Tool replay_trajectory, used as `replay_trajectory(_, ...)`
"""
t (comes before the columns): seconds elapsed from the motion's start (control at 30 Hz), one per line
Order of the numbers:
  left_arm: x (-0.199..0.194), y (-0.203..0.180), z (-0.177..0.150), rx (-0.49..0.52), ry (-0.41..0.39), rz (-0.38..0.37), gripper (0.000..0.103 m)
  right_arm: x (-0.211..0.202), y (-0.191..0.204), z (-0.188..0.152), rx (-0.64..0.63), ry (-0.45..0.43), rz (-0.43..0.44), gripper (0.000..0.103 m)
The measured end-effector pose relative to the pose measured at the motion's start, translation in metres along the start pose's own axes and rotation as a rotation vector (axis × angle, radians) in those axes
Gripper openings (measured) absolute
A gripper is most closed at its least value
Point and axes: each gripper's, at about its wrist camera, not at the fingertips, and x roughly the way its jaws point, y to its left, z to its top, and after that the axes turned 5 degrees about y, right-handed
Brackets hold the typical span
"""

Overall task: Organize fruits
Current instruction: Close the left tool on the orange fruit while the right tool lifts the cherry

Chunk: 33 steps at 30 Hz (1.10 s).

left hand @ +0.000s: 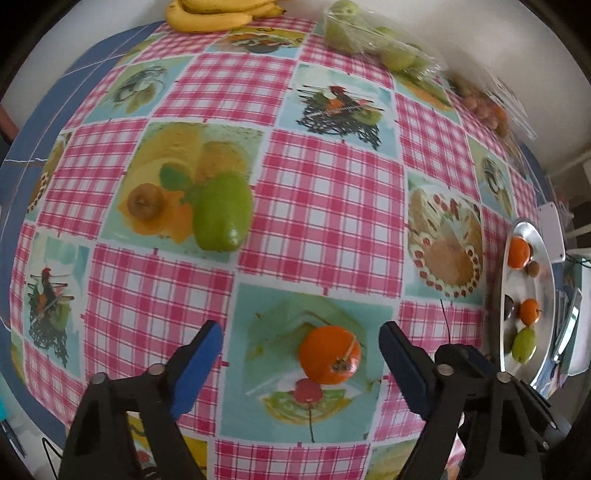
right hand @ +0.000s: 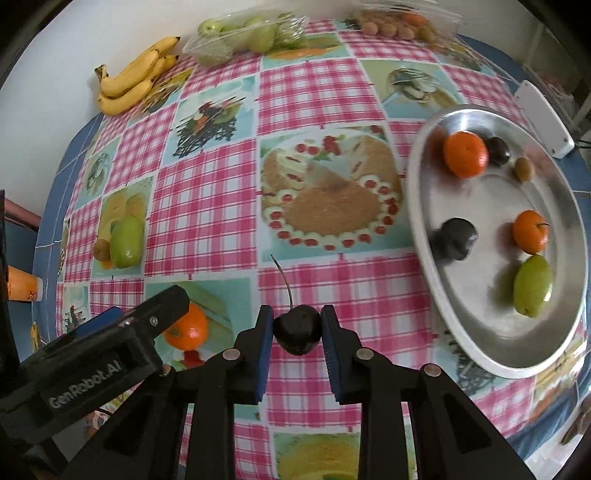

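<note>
Pinching a dark cherry (right hand: pixel 297 330), the right gripper (right hand: pixel 297 328) readies it for the metal tray (right hand: pixel 424 206); the left gripper (left hand: pixel 301 360) straddles a tangerine (left hand: pixel 329 354), jaws spread.

We've got loads of open tabletop (right hand: pixel 303 110) in the middle, nothing standing on it between the green fruit (left hand: pixel 221 212) and the metal tray (right hand: pixel 424 206). Along the far edge, bananas (right hand: pixel 129 85) and two plastic fruit packs (right hand: pixel 243 33) block the way. The left tongs (right hand: pixel 110 354) sit just beside the right tongs (right hand: pixel 297 328), so it's tight there. The middle of the tray is bare.
</note>
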Motion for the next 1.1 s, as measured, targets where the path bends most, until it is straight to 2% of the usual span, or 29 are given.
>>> replay_trajectory(0.2, 0.004, -0.014, -0.006, 0.019, 0.000, -0.007, 0.086, -0.006, -0.010, -0.003, 0.009, -0.002, -0.015, 0.027)
replay_trajectory(0.3, 0.007, -0.018, -0.009, 0.047, -0.001, 0.026, 0.083, -0.010, -0.015, -0.007, 0.015, -0.005, -0.013, 0.027)
replay_trajectory(0.4, 0.013, -0.022, -0.014, 0.054, 0.012, 0.021, 0.071, -0.014, -0.017, -0.009, 0.023, -0.011, -0.010, 0.027)
replay_trajectory(0.47, 0.016, -0.025, -0.018, 0.063, 0.018, 0.032, 0.055, -0.014, -0.018, -0.009, 0.025, -0.012, -0.006, 0.027)
replay_trajectory(0.6, 0.020, -0.024, -0.022, 0.071, 0.035, 0.006, 0.041, -0.015, -0.018, -0.008, 0.028, -0.011, -0.001, 0.027)
replay_trajectory(0.77, 0.023, -0.030, -0.024, 0.099, 0.022, 0.005, 0.040, -0.015, -0.015, -0.007, 0.027, -0.016, 0.003, 0.027)
replay_trajectory(1.1, 0.004, -0.034, -0.015, 0.084, -0.025, -0.017, 0.040, -0.023, -0.014, -0.005, 0.019, -0.045, 0.012, 0.027)
